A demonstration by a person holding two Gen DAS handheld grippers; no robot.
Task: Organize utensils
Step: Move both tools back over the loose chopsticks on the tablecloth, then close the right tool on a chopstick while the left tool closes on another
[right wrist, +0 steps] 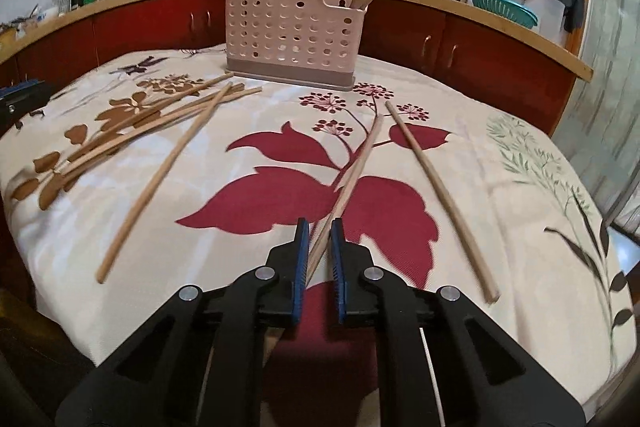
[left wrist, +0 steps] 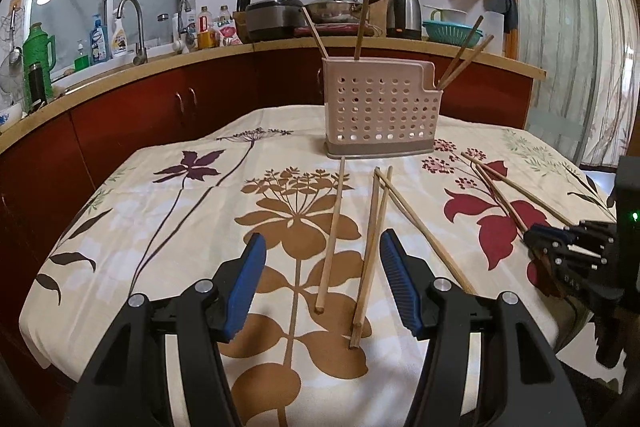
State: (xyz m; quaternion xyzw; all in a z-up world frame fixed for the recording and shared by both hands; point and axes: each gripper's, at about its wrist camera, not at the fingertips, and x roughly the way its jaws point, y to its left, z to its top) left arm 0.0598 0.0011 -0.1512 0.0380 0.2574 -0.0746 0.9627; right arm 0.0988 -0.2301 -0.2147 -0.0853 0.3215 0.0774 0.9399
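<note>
Chopstick lay on the red flower print of the tablecloth, its near end running between the blue pads of the right gripper. Jaws nearly together; a sliver of gap on the right side, so whether the pads truly pinched the stick could not be made out. Its near tip was hidden under the gripper body.

It was a thin, pale wooden stick, slightly blurred.

A second chopstick lay just right of it, apart. A loose cluster of chopsticks lay farther left.

The pink perforated holder stood upright behind, with several sticks in it, tops cut off.

Left gripper was spread open around two chopsticks and a single stick, touching neither.
</note>
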